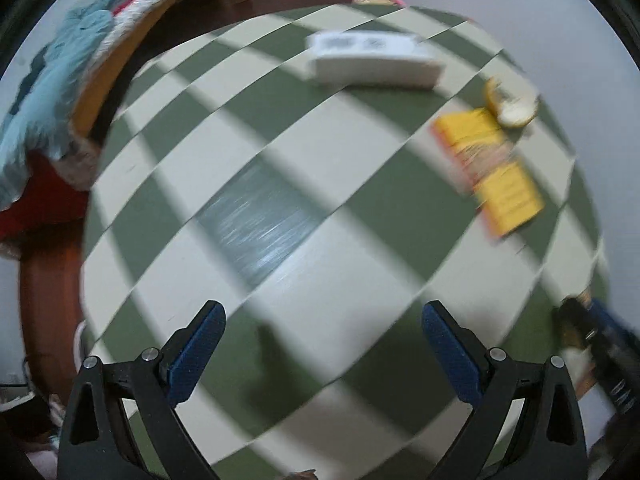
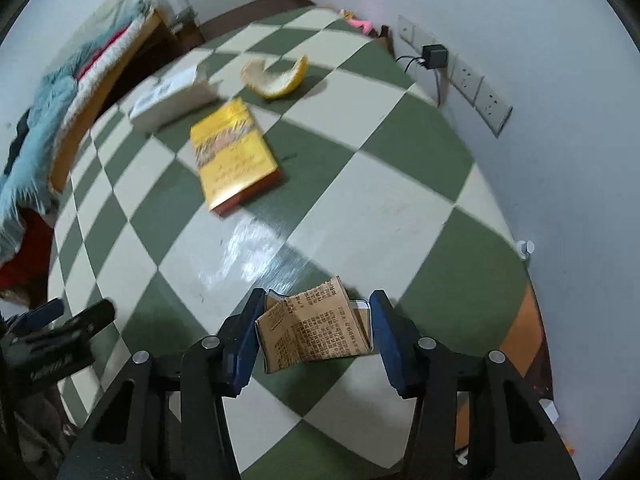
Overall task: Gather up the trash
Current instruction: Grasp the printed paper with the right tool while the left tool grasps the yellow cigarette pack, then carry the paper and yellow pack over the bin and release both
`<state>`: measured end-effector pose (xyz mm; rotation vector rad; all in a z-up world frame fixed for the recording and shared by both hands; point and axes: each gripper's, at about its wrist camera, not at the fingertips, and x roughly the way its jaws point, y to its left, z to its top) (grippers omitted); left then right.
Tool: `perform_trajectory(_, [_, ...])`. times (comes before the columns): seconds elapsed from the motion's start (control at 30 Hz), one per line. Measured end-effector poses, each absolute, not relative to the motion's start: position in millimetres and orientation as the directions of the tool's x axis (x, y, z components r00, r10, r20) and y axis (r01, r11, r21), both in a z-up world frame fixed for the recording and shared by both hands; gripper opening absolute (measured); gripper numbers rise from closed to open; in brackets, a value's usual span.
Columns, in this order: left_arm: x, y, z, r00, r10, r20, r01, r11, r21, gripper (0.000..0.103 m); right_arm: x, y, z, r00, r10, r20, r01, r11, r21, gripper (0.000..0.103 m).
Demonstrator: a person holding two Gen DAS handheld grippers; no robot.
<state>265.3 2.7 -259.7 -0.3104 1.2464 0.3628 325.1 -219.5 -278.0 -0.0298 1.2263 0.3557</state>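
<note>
Right tongs point(image 2: 316, 330) clasped a brown printed paper packet point(image 2: 316, 332) at lower centre; left tongs point(image 1: 322, 352) gaped wide, holding nothing, over the checkered floor point(image 1: 280, 160).

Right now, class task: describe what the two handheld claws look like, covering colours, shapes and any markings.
Both match. The left claw has two black, angular arms with triangular cut-outs, round silver pins at the joints, and textured blue pads on the fingers. The right claw is built the same. No cables, sleeves or readable markings show.
</note>
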Motion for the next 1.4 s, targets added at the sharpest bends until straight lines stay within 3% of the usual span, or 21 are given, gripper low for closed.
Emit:
perform_trajectory(0.27, [365.5, -23.1, -264.1, 0.231, -0.088, -0.969, -0.451, 0.873, -0.187, 0.100, 385.5, -254.6, -281.5, 0.310, 0.162, -0.937, -0.111, 0.985, 0.133, 0.054])
perform_trajectory(0.4, [391.1, -39.1, -277.6, 0.181, -0.082, -0.980, -0.449, 0.880, -0.156, 0.099, 403.7, -260.7, -285.9, 0.313, 0.126, -0.941, -0.070, 0.992, 0.109, 0.054])
perform_trajectory(0.53, [399.4, -50.9, -281.0, 0.165, 0.008, -0.986, -0.437, 0.897, -0.065, 0.089, 409.4, -263.3, -292.2, 0.307, 0.105, -0.946, -0.049, 0.994, 0.095, 0.054])
perform_trajectory(0.6, [396.3, -54.1, -277.0, 0.197, 0.026, -0.980, -0.427, 0.902, -0.062, 0.077, 408.9, -262.5, -292.0, 0.310, 0.099, -0.946, -0.055, 0.995, 0.086, 0.054])
perform_trajectory(0.63, [395.2, -53.4, -274.5, 0.211, 0.031, -0.977, -0.423, 0.904, -0.063, 0.063, 409.5, -260.7, -292.4, 0.311, 0.092, -0.946, -0.061, 0.995, 0.077, 0.054])
perform_trajectory(1.03, [342.9, -30.1, -245.1, 0.304, 0.059, -0.951, -0.384, 0.921, -0.066, 0.058, 390.0, -249.1, -271.9, 0.335, 0.107, -0.936, -0.110, 0.991, 0.074, 0.054])
perform_trajectory(1.4, [241.3, 22.1, -153.9, 0.485, 0.125, -0.865, -0.418, 0.902, -0.104, 0.057, 340.9, -207.1, -212.1, 0.401, 0.216, -0.890, -0.222, 0.966, 0.134, 0.054])
